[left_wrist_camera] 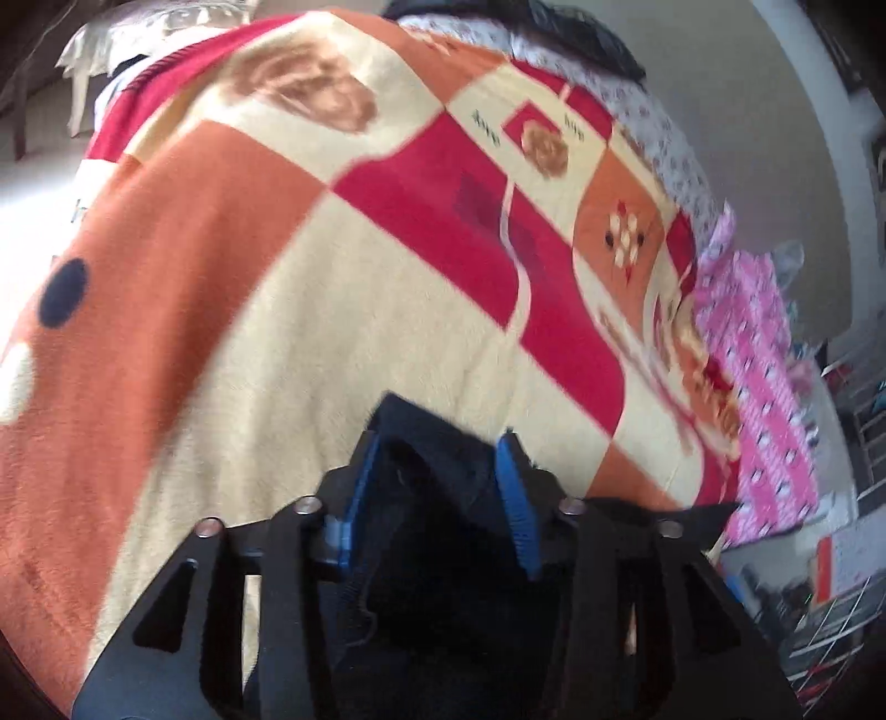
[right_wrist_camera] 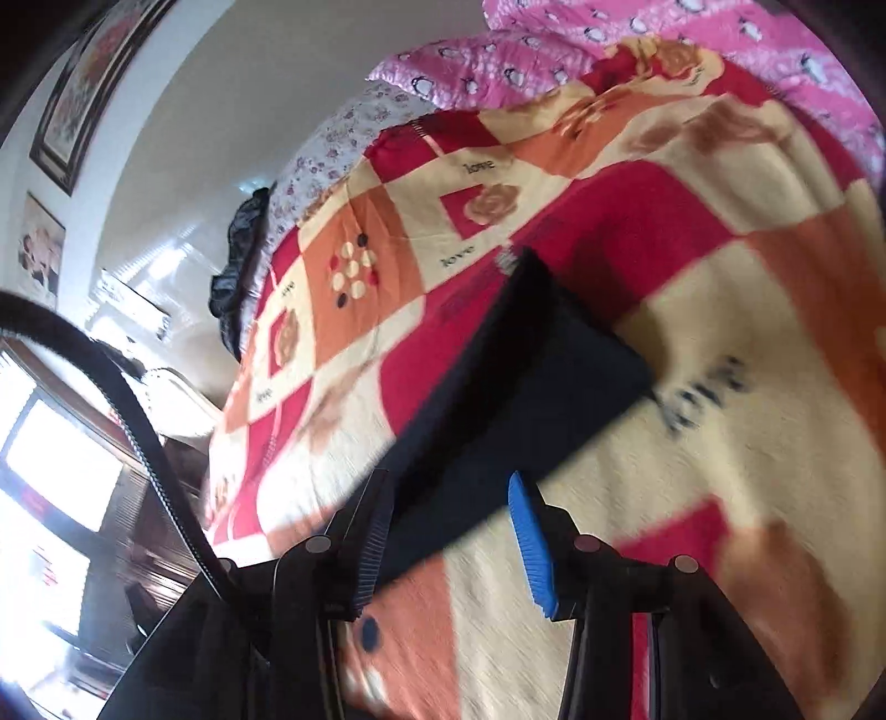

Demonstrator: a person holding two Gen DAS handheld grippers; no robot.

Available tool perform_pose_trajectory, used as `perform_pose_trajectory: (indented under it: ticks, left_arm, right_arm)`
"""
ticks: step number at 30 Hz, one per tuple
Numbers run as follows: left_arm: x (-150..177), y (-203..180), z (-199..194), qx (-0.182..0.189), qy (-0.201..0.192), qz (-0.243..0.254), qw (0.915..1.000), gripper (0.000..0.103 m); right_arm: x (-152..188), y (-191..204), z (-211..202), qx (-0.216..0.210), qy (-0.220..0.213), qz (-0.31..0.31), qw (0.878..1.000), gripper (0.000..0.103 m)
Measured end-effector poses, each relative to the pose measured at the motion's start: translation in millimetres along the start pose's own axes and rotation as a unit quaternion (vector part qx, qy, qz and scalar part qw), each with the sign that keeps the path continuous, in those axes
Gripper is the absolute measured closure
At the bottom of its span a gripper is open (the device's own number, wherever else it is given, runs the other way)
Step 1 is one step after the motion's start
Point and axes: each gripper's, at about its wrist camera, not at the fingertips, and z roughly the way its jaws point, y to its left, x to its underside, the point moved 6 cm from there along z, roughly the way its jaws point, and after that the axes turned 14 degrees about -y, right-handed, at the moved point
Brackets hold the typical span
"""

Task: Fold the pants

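The pants are dark navy. In the right wrist view they lie as a flat folded rectangle (right_wrist_camera: 515,376) on the patterned blanket (right_wrist_camera: 720,471). My right gripper (right_wrist_camera: 448,520) is open, its jaws wide apart just above the near end of the pants, nothing held. In the left wrist view dark pants fabric (left_wrist_camera: 437,498) fills the gap between my left gripper's (left_wrist_camera: 440,471) blue pads (left_wrist_camera: 515,498). The jaws stand fairly wide, and whether they pinch the cloth is unclear. The views are blurred by motion.
The red, orange and cream blanket (left_wrist_camera: 277,332) covers the bed. A pink penguin quilt (right_wrist_camera: 554,50) and a floral pillow (right_wrist_camera: 332,144) lie at its far side, with a dark garment (right_wrist_camera: 238,266) at the bed edge. Wire racks (left_wrist_camera: 841,609) stand beside the bed.
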Motion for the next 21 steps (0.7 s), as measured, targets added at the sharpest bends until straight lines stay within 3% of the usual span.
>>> perform_pose_trajectory:
  ticks: [3, 5, 7, 11, 13, 17, 19, 21]
  left_arm:
    - [-15, 4, -27, 0.0, -0.029, 0.0, 0.9996, 0.044]
    - [-12, 5, -47, 0.012, -0.022, 0.016, 0.9996, 0.044]
    - [1, 10, -64, 0.005, -0.006, 0.038, 0.9992, 0.043]
    - [57, 34, -101, -0.038, 0.033, 0.099, 0.9938, 0.043]
    - [81, 47, -109, -0.045, 0.053, 0.084, 0.994, 0.043]
    - [120, 60, -98, -0.037, 0.103, 0.004, 0.994, 0.043]
    - [119, 55, -96, -0.031, 0.083, -0.009, 0.996, 0.035]
    - [120, 49, -88, -0.019, 0.087, -0.033, 0.9955, 0.034]
  right_arm:
    - [19, -6, -36, 0.0, 0.009, -0.012, 1.0, 0.061]
    - [34, -11, -56, -0.001, 0.014, -0.014, 1.0, 0.061]
    - [49, -14, -81, -0.015, 0.016, -0.001, 1.0, 0.061]
    - [91, -24, -135, -0.042, 0.022, 0.044, 0.998, 0.06]
    - [114, -35, -153, -0.042, 0.028, 0.068, 0.996, 0.06]
    - [153, -58, -168, -0.024, 0.05, 0.117, 0.992, 0.06]
    - [159, -68, -174, -0.014, 0.043, 0.146, 0.988, 0.06]
    - [164, -79, -181, -0.001, 0.027, 0.169, 0.985, 0.06]
